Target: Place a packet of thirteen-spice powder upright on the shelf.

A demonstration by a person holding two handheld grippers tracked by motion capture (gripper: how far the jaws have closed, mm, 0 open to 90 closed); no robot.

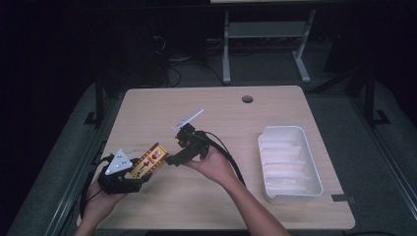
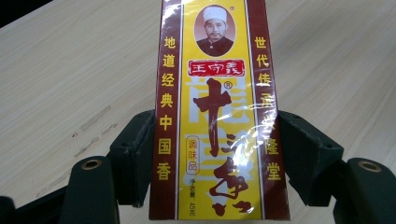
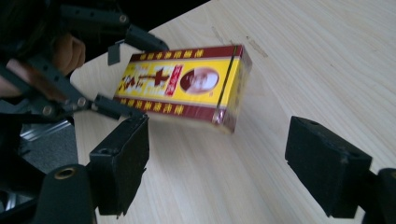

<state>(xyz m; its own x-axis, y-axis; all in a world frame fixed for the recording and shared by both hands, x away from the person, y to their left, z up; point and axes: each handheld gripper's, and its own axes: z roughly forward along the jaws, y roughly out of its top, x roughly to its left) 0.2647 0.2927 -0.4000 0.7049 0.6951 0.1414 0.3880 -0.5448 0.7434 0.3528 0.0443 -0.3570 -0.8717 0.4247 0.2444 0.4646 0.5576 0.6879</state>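
While the big wooden table (image 1: 275, 105) fills the middle of the high view, a white tray (image 1: 290, 162) sits on it at the right. The yellow and red box (image 1: 149, 160) is at the lower left of that view, with the left claw (image 1: 132, 178) squeezed tight on its two long sides. The right claw (image 1: 172, 160) is just right of the box, spread wide with nothing in it.

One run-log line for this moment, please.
left claw: shut on spice box | right claw: open, nothing between its jaws, beside box | white tray: at table's right
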